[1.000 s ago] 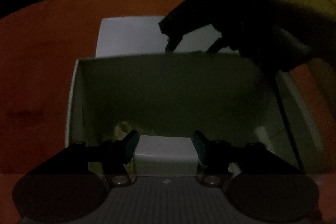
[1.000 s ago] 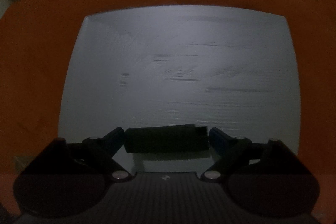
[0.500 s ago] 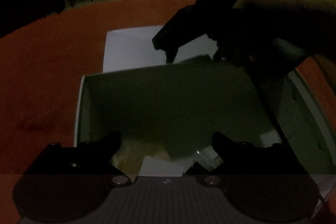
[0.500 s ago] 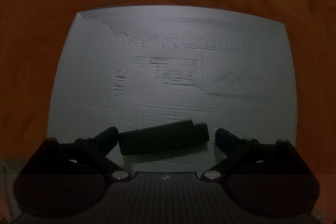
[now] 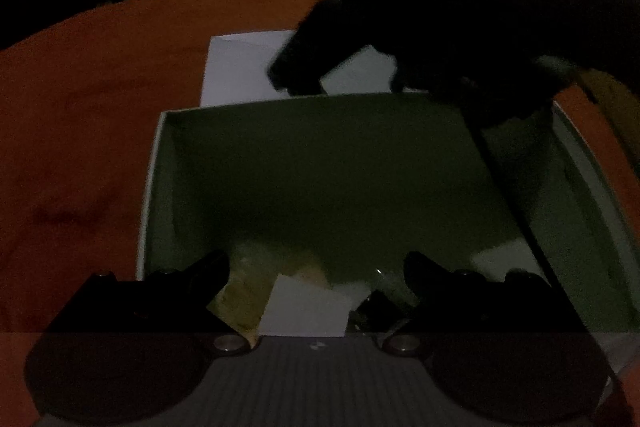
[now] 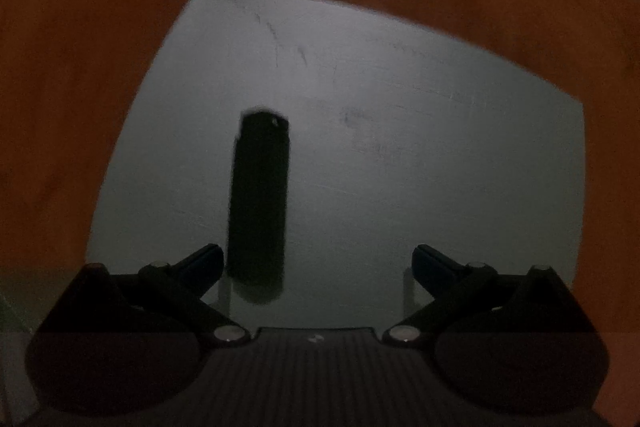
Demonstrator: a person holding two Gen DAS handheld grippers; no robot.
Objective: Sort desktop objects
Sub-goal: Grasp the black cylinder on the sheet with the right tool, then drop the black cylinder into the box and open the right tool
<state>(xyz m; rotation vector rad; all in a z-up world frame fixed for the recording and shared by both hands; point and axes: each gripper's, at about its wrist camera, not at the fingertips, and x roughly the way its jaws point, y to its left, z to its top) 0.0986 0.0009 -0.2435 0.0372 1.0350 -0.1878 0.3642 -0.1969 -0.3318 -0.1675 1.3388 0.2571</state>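
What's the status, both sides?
Both hand-held grippers open, left, right. Dark cylinder lying free on white lid. White block inside box. Nothing blocking.

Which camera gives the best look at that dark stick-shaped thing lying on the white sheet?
The right wrist view: the dark stick lies in full view on the white sheet, just ahead of the open right tongs. In the left wrist view the sheet shows beyond the box, but the stick cannot be made out.

Open room over most of the white box [image 5: 154,187], blocked along its far right by the right gripper [image 5: 344,83]; bare lid [image 6: 400,147] right of the dark cylinder [image 6: 258,203].
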